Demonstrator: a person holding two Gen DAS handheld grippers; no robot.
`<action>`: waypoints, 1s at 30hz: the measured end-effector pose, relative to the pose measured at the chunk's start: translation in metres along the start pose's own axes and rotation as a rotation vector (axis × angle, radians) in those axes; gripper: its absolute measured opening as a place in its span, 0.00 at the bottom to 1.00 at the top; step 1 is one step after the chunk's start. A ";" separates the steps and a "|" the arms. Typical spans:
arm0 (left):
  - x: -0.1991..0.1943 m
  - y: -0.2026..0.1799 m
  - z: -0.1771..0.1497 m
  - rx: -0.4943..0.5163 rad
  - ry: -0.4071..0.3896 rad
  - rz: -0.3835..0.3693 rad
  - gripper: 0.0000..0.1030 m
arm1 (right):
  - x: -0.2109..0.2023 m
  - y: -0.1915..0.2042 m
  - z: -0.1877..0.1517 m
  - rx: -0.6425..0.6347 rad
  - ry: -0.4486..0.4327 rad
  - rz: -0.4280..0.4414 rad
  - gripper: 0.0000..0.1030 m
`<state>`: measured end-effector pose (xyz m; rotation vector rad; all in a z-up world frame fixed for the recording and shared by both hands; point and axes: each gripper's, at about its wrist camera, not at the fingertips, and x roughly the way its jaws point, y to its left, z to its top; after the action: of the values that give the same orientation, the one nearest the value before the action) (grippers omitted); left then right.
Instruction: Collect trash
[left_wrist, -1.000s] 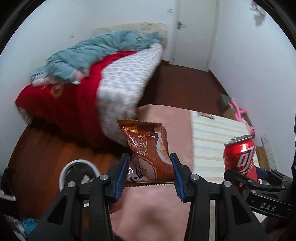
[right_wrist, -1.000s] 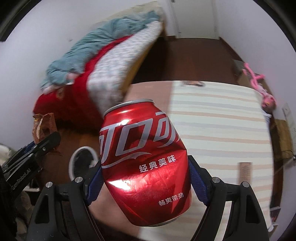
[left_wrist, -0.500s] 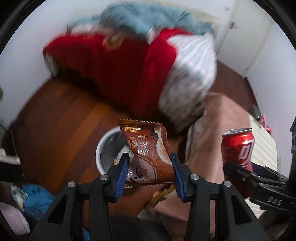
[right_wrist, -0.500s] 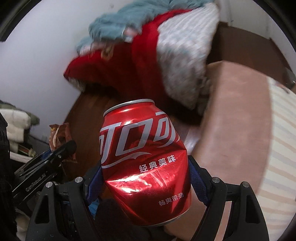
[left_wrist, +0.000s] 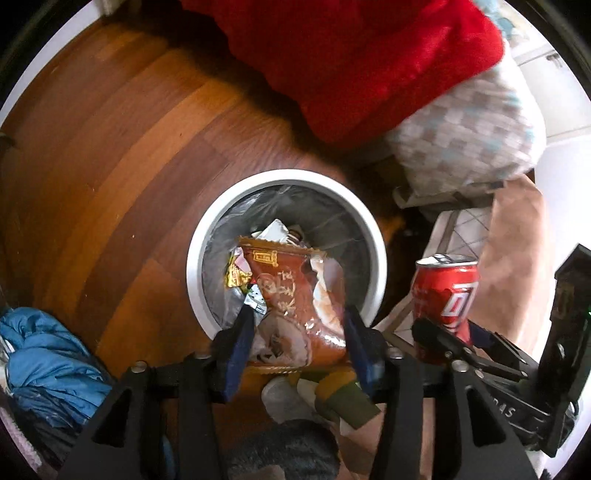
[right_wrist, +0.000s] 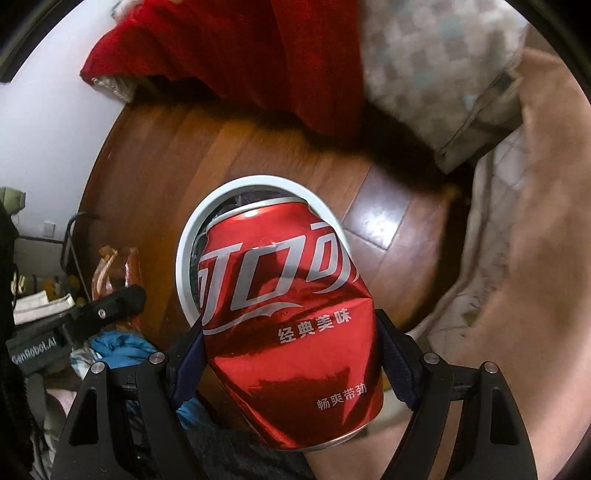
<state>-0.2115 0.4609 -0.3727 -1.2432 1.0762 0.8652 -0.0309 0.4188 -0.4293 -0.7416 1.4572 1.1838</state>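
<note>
My left gripper (left_wrist: 297, 328) is shut on a brown snack wrapper (left_wrist: 295, 299) and holds it above the white round trash bin (left_wrist: 195, 266), which is lined with a bag and holds several wrappers. My right gripper (right_wrist: 291, 350) is shut on a dented red cola can (right_wrist: 291, 317), held above the near edge of the same bin (right_wrist: 184, 254). The can also shows in the left wrist view (left_wrist: 445, 291), to the right of the bin. The left gripper and wrapper (right_wrist: 114, 269) show at the left of the right wrist view.
The bin stands on a wooden floor (left_wrist: 110, 166). A bed with a red blanket (left_wrist: 362, 62) and a checked cover (left_wrist: 465, 136) lies beyond it. Blue clothing (left_wrist: 48, 362) lies at the lower left. A pink-covered surface (right_wrist: 535, 258) is at the right.
Both grippers have swung down and left from the pink-covered surface to over the trash bin, each still holding its item. The bin now sits right below the wrapper.
</note>
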 end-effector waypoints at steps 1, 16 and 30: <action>0.003 0.003 0.001 -0.009 0.004 0.002 0.65 | 0.002 -0.004 -0.001 0.006 0.009 0.005 0.81; -0.041 0.040 -0.049 -0.055 -0.186 0.257 0.98 | -0.006 -0.011 -0.020 -0.035 -0.008 -0.041 1.00; -0.120 0.000 -0.115 0.012 -0.320 0.246 0.98 | -0.109 0.016 -0.086 -0.156 -0.113 -0.034 1.00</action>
<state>-0.2644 0.3536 -0.2578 -0.9337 0.9831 1.1990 -0.0490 0.3269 -0.3252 -0.7894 1.2658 1.3032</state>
